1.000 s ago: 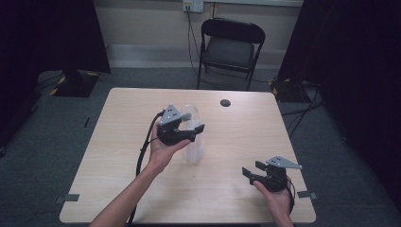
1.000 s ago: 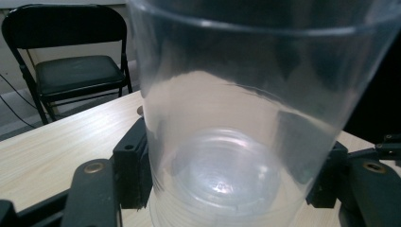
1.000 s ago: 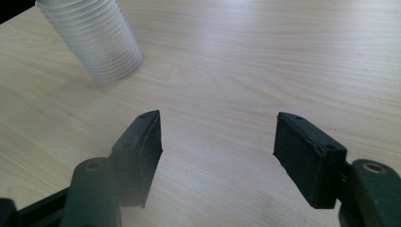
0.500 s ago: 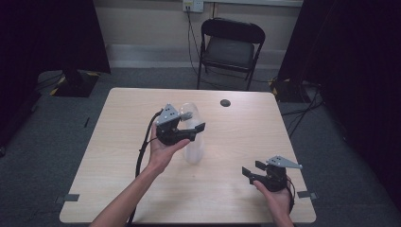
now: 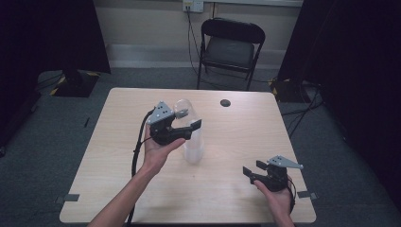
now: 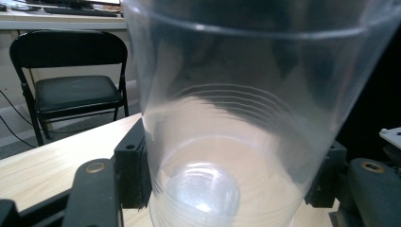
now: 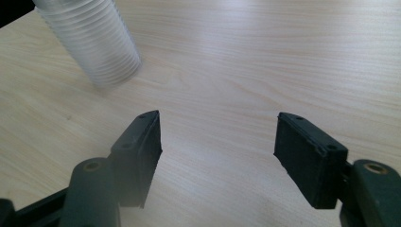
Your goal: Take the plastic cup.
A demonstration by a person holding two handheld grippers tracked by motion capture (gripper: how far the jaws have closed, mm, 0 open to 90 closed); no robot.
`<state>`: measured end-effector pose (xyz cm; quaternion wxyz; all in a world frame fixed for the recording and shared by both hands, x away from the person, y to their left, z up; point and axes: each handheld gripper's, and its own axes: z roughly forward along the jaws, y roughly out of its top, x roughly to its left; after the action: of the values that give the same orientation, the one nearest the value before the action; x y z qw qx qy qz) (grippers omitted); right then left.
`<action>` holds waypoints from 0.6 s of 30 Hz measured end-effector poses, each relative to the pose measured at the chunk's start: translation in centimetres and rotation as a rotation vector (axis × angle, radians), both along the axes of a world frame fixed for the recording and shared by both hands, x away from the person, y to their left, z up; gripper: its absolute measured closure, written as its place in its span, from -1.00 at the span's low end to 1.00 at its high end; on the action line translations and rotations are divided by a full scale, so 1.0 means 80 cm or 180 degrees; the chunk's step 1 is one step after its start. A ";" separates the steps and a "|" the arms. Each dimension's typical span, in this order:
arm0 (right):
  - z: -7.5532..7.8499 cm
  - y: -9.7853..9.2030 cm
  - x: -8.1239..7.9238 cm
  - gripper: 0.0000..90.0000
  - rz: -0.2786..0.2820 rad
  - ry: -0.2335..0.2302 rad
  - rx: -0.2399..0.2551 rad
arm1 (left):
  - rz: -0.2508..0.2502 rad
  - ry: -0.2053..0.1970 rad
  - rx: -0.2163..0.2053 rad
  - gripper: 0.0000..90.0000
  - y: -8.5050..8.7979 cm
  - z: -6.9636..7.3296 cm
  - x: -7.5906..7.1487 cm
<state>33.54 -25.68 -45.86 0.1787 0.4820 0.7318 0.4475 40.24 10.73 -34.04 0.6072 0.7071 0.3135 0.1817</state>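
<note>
A tall stack of clear plastic cups (image 5: 194, 150) stands near the middle of the wooden table (image 5: 246, 132). My left gripper (image 5: 187, 120) is shut on the uppermost clear cup (image 5: 182, 109), which leans slightly left above the stack. In the left gripper view that cup (image 6: 236, 94) sits between the jaws, with both pads (image 6: 135, 172) pressed on its walls. My right gripper (image 5: 253, 168) rests low at the table's front right, open with nothing between its fingers. In its own view, the right gripper (image 7: 217, 146) points at bare wood, with the ribbed stack (image 7: 92, 40) at upper left.
A small black round object (image 5: 225, 102) lies near the table's far edge. A black folding chair (image 5: 231, 47) stands behind the table. Cables run from the left gripper over the table's near left side.
The left gripper has risen slightly and shifted a little left with the top cup in its grip. The right gripper has stayed where it was.
</note>
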 end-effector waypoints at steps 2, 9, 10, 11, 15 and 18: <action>0.001 0.001 0.000 -0.28 -0.0001 0.0009 -0.0014 | -0.0020 0.0021 -0.0002 -0.24 0.006 0.002 -0.003; 0.000 0.009 0.000 -0.28 0.0056 0.0011 -0.0040 | -0.0073 0.0248 -0.0057 -0.24 0.029 0.007 -0.007; 0.000 0.010 0.000 -0.28 0.0060 0.0013 -0.0042 | -0.0073 0.0284 -0.0057 -0.24 0.032 0.007 -0.007; 0.000 0.011 0.000 -0.28 0.0076 0.0006 -0.0035 | -0.0071 0.0314 -0.0065 -0.24 0.035 0.007 -0.008; 0.003 0.014 -0.002 -0.28 0.0091 -0.0025 -0.0005 | -0.0058 0.0371 -0.0065 -0.24 0.044 0.005 -0.011; 0.005 0.013 -0.003 -0.28 0.0082 -0.0036 -0.0021 | -0.0040 0.0448 -0.0059 -0.24 0.049 0.002 -0.016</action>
<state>33.27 -24.62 -45.48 0.1788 0.4694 0.7384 0.4500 38.95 14.69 -33.89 0.5914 0.7144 0.3526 0.1248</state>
